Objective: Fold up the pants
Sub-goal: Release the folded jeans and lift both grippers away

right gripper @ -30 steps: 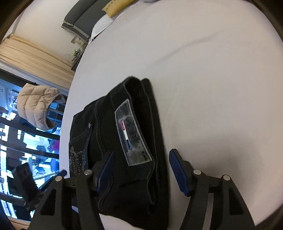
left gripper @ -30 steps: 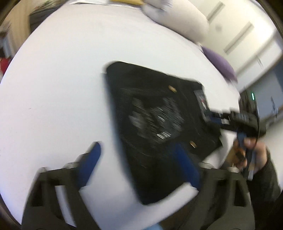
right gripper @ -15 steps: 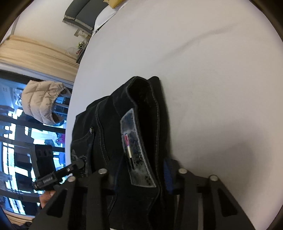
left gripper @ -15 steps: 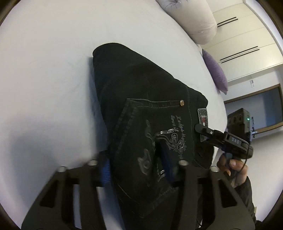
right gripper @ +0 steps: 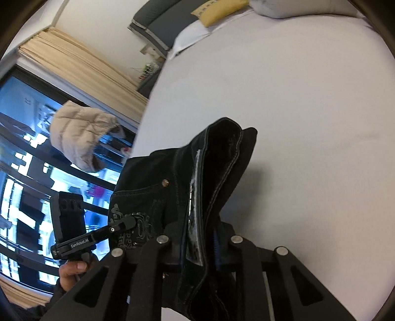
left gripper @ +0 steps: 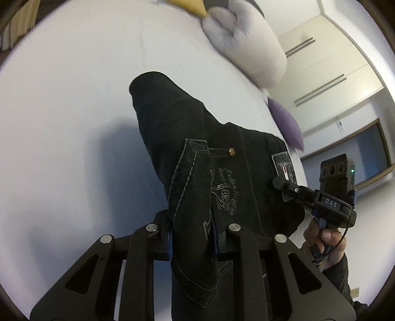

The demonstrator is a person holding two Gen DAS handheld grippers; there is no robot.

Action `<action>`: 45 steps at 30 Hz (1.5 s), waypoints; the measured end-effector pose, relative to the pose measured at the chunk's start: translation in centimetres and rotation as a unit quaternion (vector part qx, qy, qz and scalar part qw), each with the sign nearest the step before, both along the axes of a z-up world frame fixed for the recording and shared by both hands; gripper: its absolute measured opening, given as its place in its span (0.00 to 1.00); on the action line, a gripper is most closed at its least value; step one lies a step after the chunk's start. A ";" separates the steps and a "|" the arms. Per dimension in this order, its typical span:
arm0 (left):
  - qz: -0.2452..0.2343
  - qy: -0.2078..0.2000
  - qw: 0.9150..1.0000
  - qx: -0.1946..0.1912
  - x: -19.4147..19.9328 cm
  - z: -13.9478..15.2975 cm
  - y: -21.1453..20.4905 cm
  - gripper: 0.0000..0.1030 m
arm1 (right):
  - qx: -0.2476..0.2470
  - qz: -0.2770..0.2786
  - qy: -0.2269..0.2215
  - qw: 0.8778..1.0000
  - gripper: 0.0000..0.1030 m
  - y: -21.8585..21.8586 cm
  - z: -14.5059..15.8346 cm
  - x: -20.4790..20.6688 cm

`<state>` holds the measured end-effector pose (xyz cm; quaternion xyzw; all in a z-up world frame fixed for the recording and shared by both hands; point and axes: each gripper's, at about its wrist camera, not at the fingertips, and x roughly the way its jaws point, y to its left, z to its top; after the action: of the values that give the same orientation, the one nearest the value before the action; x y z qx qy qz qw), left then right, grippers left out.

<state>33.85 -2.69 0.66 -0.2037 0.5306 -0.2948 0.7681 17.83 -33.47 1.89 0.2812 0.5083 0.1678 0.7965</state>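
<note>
The black folded pants (left gripper: 197, 153) hang lifted above the white bed (left gripper: 61, 123), with their far corner still near the sheet. My left gripper (left gripper: 192, 237) is shut on the pocket side of the bundle. My right gripper (right gripper: 197, 244) is shut on the waistband edge of the pants (right gripper: 222, 158), beside the grey brand patch (right gripper: 193, 222). The right gripper also shows in the left wrist view (left gripper: 286, 185), clamped at the patch. The left gripper shows in the right wrist view (right gripper: 126, 223), clamped on the embroidered pocket.
A white pillow (left gripper: 246, 47) and a purple cushion (left gripper: 286, 123) lie at the bed's far side, with wardrobe doors (left gripper: 333, 61) behind. In the right wrist view a window (right gripper: 29, 172), a beige jacket (right gripper: 79, 133), curtains and a yellow cushion (right gripper: 217, 10) stand beyond the bed.
Both grippers have closed on the folded pants and lifted them off the bed. A second ago both were open over the pants lying flat.
</note>
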 end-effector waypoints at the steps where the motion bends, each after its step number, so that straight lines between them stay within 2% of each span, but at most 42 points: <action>1: 0.004 -0.007 1.000 0.007 0.9 0.5 0.9 0.19 | 0.001 0.002 -0.001 1.000 0.18 0.7 -0.1 1.4; 5: 0.010 -0.022 0.998 0.058 5.4 0.6 4.1 0.19 | 0.003 0.014 0.010 1.000 0.18 4.2 -1.9 6.6; 9: 0.027 0.010 0.996 0.082 9.0 -3.2 7.1 0.24 | -0.002 0.012 0.050 0.999 0.18 7.1 -6.4 10.3; 10: 0.032 0.027 0.995 0.086 9.5 -4.5 7.7 0.26 | -0.005 0.009 0.061 0.998 0.21 7.4 -7.4 10.8; 11: 0.038 0.042 0.994 0.088 9.9 -5.8 8.3 0.35 | -0.013 0.003 0.075 0.997 0.25 7.6 -8.7 11.0; 12: 0.046 0.050 0.994 0.088 9.9 -7.0 9.0 0.41 | -0.020 -0.004 0.085 0.996 0.39 7.5 -9.6 11.0; 13: 0.051 0.049 0.995 0.077 9.8 -7.5 9.6 0.42 | -0.019 -0.013 0.088 0.996 0.41 7.2 -10.3 10.7; 15: 0.057 0.035 0.996 0.066 9.0 -7.4 10.2 0.44 | 0.023 -0.022 0.075 0.997 0.46 6.3 -10.8 9.8; 17: 0.060 0.021 0.994 0.093 8.3 -6.5 10.5 0.49 | 0.040 -0.030 0.076 0.996 0.49 5.4 -10.8 9.0; 19: 0.071 -0.018 0.989 0.124 7.2 -4.4 10.8 0.49 | 0.021 -0.050 0.071 0.996 0.58 4.6 -9.8 7.9; 21: 0.084 -0.073 0.983 0.145 5.5 -2.0 11.5 0.52 | -0.007 -0.072 0.040 0.997 0.61 4.3 -7.7 5.9; 23: 0.105 -0.135 0.970 0.172 3.0 1.2 12.1 0.62 | -0.029 -0.076 0.000 0.997 0.61 4.3 -5.1 3.9; 25: 0.131 -0.218 0.951 0.175 -0.5 5.2 12.3 0.70 | -0.072 -0.083 -0.058 0.992 0.62 4.8 -1.7 1.9; 26: 0.148 -0.275 0.933 0.181 -3.0 7.6 12.5 0.82 | -0.096 -0.084 -0.094 0.987 0.63 5.4 0.4 0.7; 27: 0.161 -0.313 0.917 0.188 -4.9 9.3 12.2 0.98 | -0.118 -0.088 -0.129 0.981 0.67 5.8 2.4 -0.4; 28: 0.181 -0.361 0.893 0.201 -7.3 11.2 12.2 1.00 | -0.139 -0.094 -0.164 0.972 0.74 6.3 4.5 -1.6; 29: 0.197 -0.397 0.871 0.211 -9.3 12.6 12.2 1.00 | -0.162 -0.108 -0.213 0.958 0.79 7.0 7.1 -3.5; 31: 0.220 -0.466 0.825 0.231 -13.3 15.9 11.6 1.00 | -0.181 -0.137 -0.291 0.929 1.00 7.6 11.1 -6.3; 32: 0.230 -0.486 0.808 0.241 -14.7 17.2 11.1 1.00 | -0.187 -0.151 -0.325 0.915 1.00 8.0 12.7 -7.6; 33: 0.243 -0.508 0.786 0.256 -16.4 18.6 11.0 1.00 | -0.193 -0.164 -0.363 0.897 1.00 8.3 14.5 -9.1; 34: 0.253 -0.526 0.767 0.266 -17.9 19.9 10.9 1.00 | -0.202 -0.175 -0.391 0.881 1.00 8.6 16.1 -10.4; 35: 0.261 -0.539 0.756 0.266 -19.3 21.2 11.1 1.00 | -0.214 -0.187 -0.415 0.864 1.00 8.9 17.7 -11.6; 36: 0.261 -0.542 0.755 0.261 -20.2 22.3 11.4 1.00 | -0.224 -0.199 -0.431 0.851 1.00 9.3 19.1 -12.6; 39: 0.284 -0.535 0.759 0.238 -22.9 24.6 12.4 1.00 | -0.251 -0.235 -0.472 0.812 1.00 9.9 22.7 -16.1; 40: 0.292 -0.525 0.766 0.230 -23.4 25.2 13.0 1.00 | -0.253 -0.239 -0.482 0.804 1.00 10.2 23.5 -16.8; 41: 0.290 -0.510 0.780 0.216 -23.4 25.7 13.4 1.00 | -0.253 -0.238 -0.493 0.798 1.00 10.4 24.4 -17.6; 43: 0.297 -0.486 0.798 0.197 -23.7 26.6 15.5 1.00 | -0.260 -0.241 -0.496 0.792 1.00 10.8 25.9 -18.7; 45: 0.315 -0.472 0.800 0.197 -24.7 27.2 16.6 1.00 | -0.271 -0.247 -0.495 0.788 1.00 11.7 26.8 -19.1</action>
<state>9.17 13.90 27.81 -0.0394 0.0558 0.0148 0.9976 -1.30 -21.80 28.71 0.0483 -0.0182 -0.0636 0.9966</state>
